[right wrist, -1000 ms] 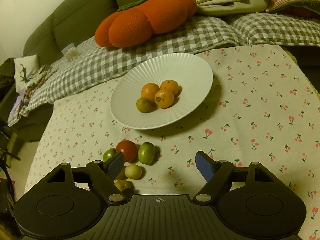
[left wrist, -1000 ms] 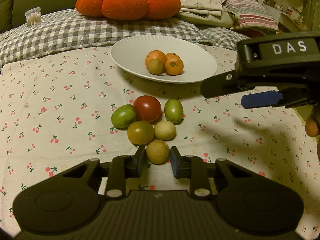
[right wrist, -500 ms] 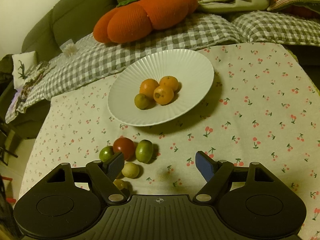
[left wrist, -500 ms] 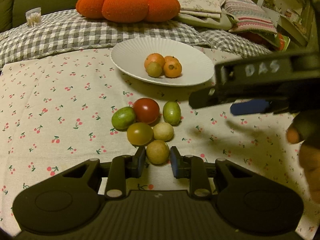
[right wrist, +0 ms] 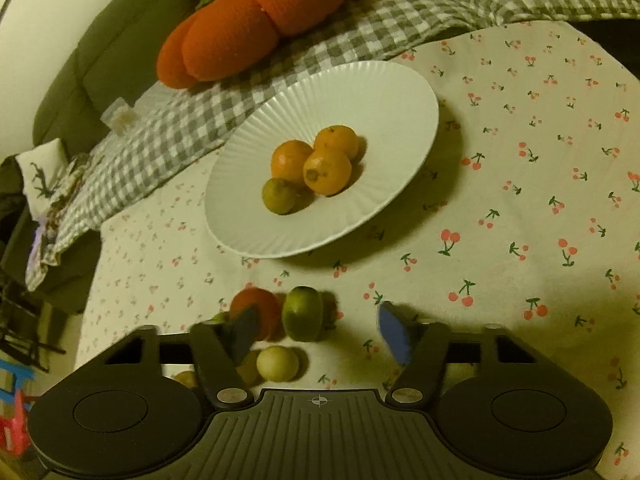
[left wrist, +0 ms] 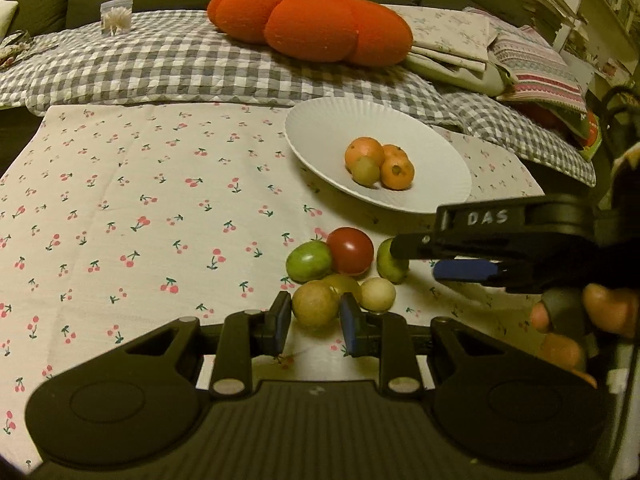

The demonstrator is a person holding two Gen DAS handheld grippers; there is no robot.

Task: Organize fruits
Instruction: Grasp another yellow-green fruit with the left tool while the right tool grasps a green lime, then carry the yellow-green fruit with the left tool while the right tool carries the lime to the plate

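A white plate (left wrist: 440, 160) (right wrist: 380, 92) holds three orange fruits (right wrist: 326, 170) and one olive fruit (right wrist: 279, 196). Several loose fruits lie in front of it: a red tomato (left wrist: 350, 251), a green fruit (left wrist: 309, 261), another green fruit (right wrist: 303, 313) and a pale round one (right wrist: 278, 363). My left gripper (left wrist: 314, 320) is shut on a yellow-brown fruit (left wrist: 315, 304). My right gripper (right wrist: 316, 334) is open, low over the green fruit; it shows from the side in the left wrist view (left wrist: 464, 258).
A cherry-print cloth (left wrist: 140, 200) covers the table. Behind it lie a checked blanket (left wrist: 160, 64), an orange pumpkin cushion (left wrist: 312, 22), folded linens (left wrist: 452, 40) and a small bag of cotton swabs (left wrist: 116, 16).
My left gripper has swung left and holds the yellow-brown fruit slightly raised. My right gripper has come down and forward toward the loose fruits, jaws still open.
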